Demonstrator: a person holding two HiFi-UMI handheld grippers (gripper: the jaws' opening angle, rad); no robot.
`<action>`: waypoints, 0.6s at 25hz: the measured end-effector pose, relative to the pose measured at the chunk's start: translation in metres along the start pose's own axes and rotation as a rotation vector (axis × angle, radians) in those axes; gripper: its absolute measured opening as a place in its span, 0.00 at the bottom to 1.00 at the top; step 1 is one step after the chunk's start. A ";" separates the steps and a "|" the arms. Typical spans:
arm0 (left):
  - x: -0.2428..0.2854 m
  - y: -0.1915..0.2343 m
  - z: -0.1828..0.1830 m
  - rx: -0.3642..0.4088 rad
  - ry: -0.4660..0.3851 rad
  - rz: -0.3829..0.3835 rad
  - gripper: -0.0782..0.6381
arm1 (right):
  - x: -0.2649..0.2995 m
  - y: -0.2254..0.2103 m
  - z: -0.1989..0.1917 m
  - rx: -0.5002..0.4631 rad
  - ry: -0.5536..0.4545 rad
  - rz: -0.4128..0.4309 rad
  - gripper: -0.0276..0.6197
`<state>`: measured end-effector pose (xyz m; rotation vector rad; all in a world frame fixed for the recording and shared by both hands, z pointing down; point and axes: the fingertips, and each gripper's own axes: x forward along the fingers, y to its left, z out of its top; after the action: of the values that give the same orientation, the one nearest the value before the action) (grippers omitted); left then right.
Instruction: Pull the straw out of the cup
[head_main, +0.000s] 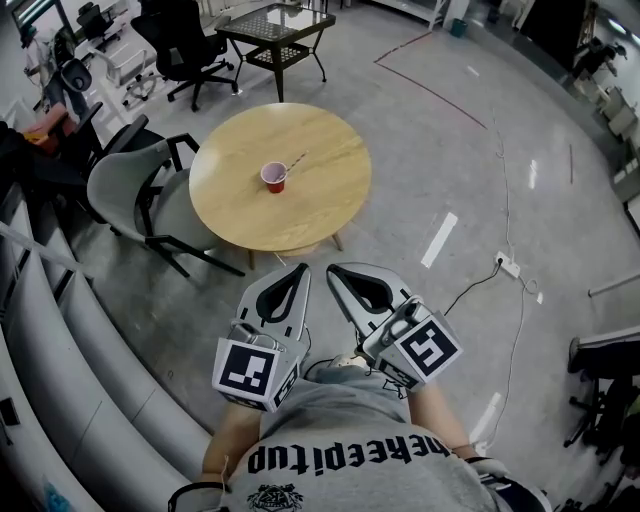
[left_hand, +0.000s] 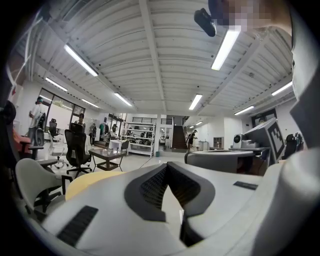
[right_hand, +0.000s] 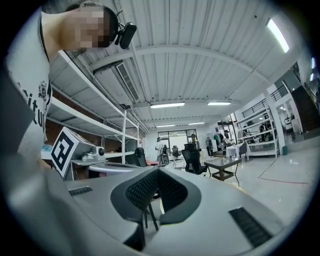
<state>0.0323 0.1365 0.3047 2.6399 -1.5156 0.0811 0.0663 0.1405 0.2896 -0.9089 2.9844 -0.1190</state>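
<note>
A red cup (head_main: 273, 177) stands near the middle of a round wooden table (head_main: 320, 200), and a thin straw (head_main: 296, 160) leans out of it toward the upper right. Both grippers are held close to the person's body, well short of the table and level, pointing toward it. My left gripper (head_main: 300, 269) has its fingertips meeting, with nothing between them. My right gripper (head_main: 334, 270) sits beside it, also shut and empty. In the left gripper view the jaws (left_hand: 167, 166) touch at the tip; in the right gripper view the jaws (right_hand: 158, 170) do the same. Neither gripper view shows the cup.
A grey chair (head_main: 130, 185) stands against the table's left side. Farther back are a black office chair (head_main: 185, 45) and a small black glass-top table (head_main: 278, 28). A power strip (head_main: 509, 265) with its cable lies on the floor at the right. Shelving runs along the left edge.
</note>
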 end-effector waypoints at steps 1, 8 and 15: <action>0.004 -0.002 0.001 0.001 -0.005 0.003 0.14 | -0.002 -0.004 0.001 0.008 -0.004 0.003 0.06; 0.021 -0.022 -0.001 0.011 -0.012 0.040 0.14 | -0.022 -0.028 -0.003 0.035 -0.008 0.021 0.06; 0.025 -0.024 -0.007 0.029 0.025 0.081 0.14 | -0.021 -0.035 -0.014 0.078 0.001 0.052 0.06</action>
<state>0.0652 0.1278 0.3130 2.5886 -1.6252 0.1420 0.1025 0.1236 0.3062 -0.8223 2.9778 -0.2322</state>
